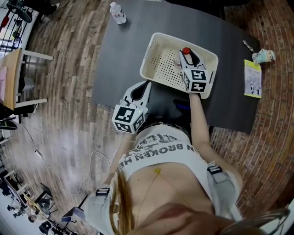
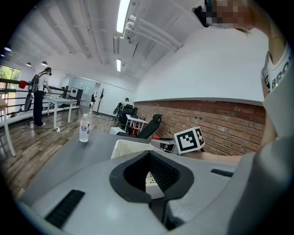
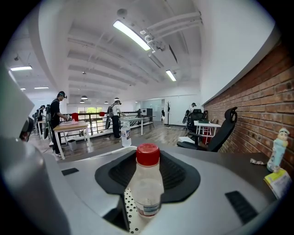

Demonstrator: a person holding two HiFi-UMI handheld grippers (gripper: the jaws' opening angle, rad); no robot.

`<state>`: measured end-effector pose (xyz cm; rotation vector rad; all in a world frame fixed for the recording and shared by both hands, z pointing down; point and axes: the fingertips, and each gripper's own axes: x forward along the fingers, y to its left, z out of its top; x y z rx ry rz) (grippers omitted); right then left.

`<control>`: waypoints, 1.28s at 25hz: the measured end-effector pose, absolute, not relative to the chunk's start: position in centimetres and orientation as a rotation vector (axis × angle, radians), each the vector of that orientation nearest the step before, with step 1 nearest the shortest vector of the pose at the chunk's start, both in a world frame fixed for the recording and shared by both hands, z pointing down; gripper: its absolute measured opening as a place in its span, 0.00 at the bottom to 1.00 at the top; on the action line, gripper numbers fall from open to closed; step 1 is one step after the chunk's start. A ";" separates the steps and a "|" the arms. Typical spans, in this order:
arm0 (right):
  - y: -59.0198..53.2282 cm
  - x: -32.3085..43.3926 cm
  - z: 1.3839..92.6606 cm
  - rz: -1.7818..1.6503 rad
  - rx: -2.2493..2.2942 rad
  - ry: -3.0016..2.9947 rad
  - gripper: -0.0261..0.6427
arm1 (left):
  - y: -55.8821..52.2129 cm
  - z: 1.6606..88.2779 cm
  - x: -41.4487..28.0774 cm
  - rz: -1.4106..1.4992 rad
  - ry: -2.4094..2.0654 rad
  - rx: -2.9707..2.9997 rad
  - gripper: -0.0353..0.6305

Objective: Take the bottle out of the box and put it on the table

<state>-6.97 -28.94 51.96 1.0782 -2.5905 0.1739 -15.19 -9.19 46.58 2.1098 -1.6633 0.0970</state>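
Note:
A clear bottle with a red cap (image 3: pixel 147 186) stands upright in the white perforated basket (image 1: pixel 151 53) on the dark table (image 1: pixel 124 59). My right gripper (image 1: pixel 186 58) reaches into the basket, and its black pads sit against both sides of the bottle (image 1: pixel 185 51), shut on it. My left gripper (image 1: pixel 139 89) hangs at the basket's near left corner, over the table's front edge. Its jaws stand apart with nothing between them, and the basket (image 2: pixel 126 148) shows through the gap in the left gripper (image 2: pixel 150 172) view.
A second water bottle (image 1: pixel 118 13) stands at the table's far left edge. A yellow booklet (image 1: pixel 252 78) and a small figure-shaped bottle (image 1: pixel 263 56) lie at the right end. Office chairs (image 2: pixel 149 126), tables and people stand farther back in the room.

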 end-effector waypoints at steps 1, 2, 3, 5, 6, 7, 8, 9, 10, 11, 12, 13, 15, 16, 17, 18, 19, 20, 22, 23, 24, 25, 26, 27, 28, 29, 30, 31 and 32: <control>-28.9 -7.0 52.0 0.173 1.078 -2.591 0.27 | -9.2 46.6 -15.2 0.094 -1.663 2.111 0.06; -28.9 -7.0 52.0 0.172 1.077 -2.590 0.27 | -9.2 46.5 -15.2 0.092 -1.663 2.111 0.06; -28.9 -7.0 52.0 0.171 1.076 -2.589 0.27 | -9.1 46.5 -15.2 0.090 -1.664 2.112 0.06; -28.8 -7.0 52.0 0.170 1.075 -2.588 0.27 | -9.0 46.5 -15.1 0.090 -1.665 2.115 0.06; -28.7 -7.0 52.0 0.169 1.075 -2.589 0.27 | -9.0 46.5 -15.1 0.090 -1.664 2.116 0.06; -28.7 -6.9 52.0 0.169 1.077 -2.590 0.27 | -9.0 46.5 -15.1 0.089 -1.662 2.118 0.06; -28.7 -6.9 52.0 0.170 1.078 -2.590 0.27 | -9.0 46.4 -15.0 0.086 -1.661 2.118 0.06; -28.8 -6.9 52.0 0.170 1.078 -2.590 0.27 | -8.9 46.4 -15.0 0.083 -1.660 2.119 0.06; -28.8 -6.9 52.0 0.171 1.077 -2.591 0.27 | -8.9 46.3 -15.0 0.082 -1.660 2.121 0.06; -28.8 -7.0 52.0 0.173 1.075 -2.591 0.27 | -8.9 46.2 -15.0 0.082 -1.661 2.124 0.06; -28.8 -7.1 52.0 0.175 1.070 -2.591 0.27 | -8.8 46.1 -14.9 0.084 -1.662 2.128 0.06; -28.8 -7.1 52.0 0.176 1.065 -2.590 0.27 | -8.8 46.1 -14.9 0.086 -1.662 2.133 0.06; -28.8 -7.1 51.9 0.175 1.048 -2.590 0.27 | -8.8 45.9 -14.7 0.083 -1.657 2.142 0.06; -28.7 -7.1 51.8 0.171 1.037 -2.592 0.27 | -8.7 45.8 -14.6 0.080 -1.654 2.145 0.06; -28.7 -7.2 51.8 0.168 1.026 -2.595 0.27 | -8.7 45.8 -14.6 0.079 -1.653 2.147 0.06; -28.6 -7.3 51.7 0.165 1.015 -2.595 0.27 | -8.6 45.7 -14.6 0.077 -1.653 2.149 0.06; -28.5 -7.4 51.6 0.163 1.004 -2.594 0.27 | -8.6 45.6 -14.6 0.075 -1.654 2.152 0.06; -28.4 -7.5 51.5 0.160 0.992 -2.593 0.27 | -8.6 45.5 -14.7 0.073 -1.655 2.154 0.06; -27.9 -7.7 51.1 0.150 0.966 -2.595 0.27 | -8.5 45.5 -14.7 0.069 -1.653 2.157 0.06; -27.7 -7.8 50.9 0.144 0.954 -2.601 0.27 | -8.5 45.4 -14.7 0.068 -1.651 2.160 0.06; -27.5 -7.9 50.5 0.139 0.944 -2.610 0.27 | -8.5 45.4 -14.7 0.066 -1.647 2.164 0.06; -27.3 -8.0 50.0 0.136 0.937 -2.619 0.27 | -8.6 45.3 -14.7 0.064 -1.643 2.169 0.06; -27.1 -8.0 49.4 0.134 0.932 -2.629 0.27 | -8.7 45.3 -14.7 0.063 -1.639 2.174 0.06; -27.0 -8.0 48.7 0.130 0.929 -2.639 0.26 | -8.8 45.2 -14.6 0.061 -1.635 2.180 0.06; -26.9 -7.9 48.0 0.126 0.927 -2.651 0.26 | -8.8 45.2 -14.5 0.060 -1.630 2.185 0.06; -26.7 -7.9 47.2 0.120 0.926 -2.662 0.26 | -8.9 45.1 -14.4 0.059 -1.625 2.190 0.06; -26.6 -7.9 46.3 0.111 0.924 -2.672 0.27 | -9.1 45.1 -14.3 0.059 -1.620 2.195 0.06; -26.5 -7.9 45.4 0.100 0.920 -2.682 0.26 | -9.1 45.1 -14.2 0.060 -1.615 2.200 0.06; -26.4 -7.9 44.5 0.087 0.915 -2.691 0.26 | -9.2 45.1 -14.1 0.061 -1.609 2.206 0.06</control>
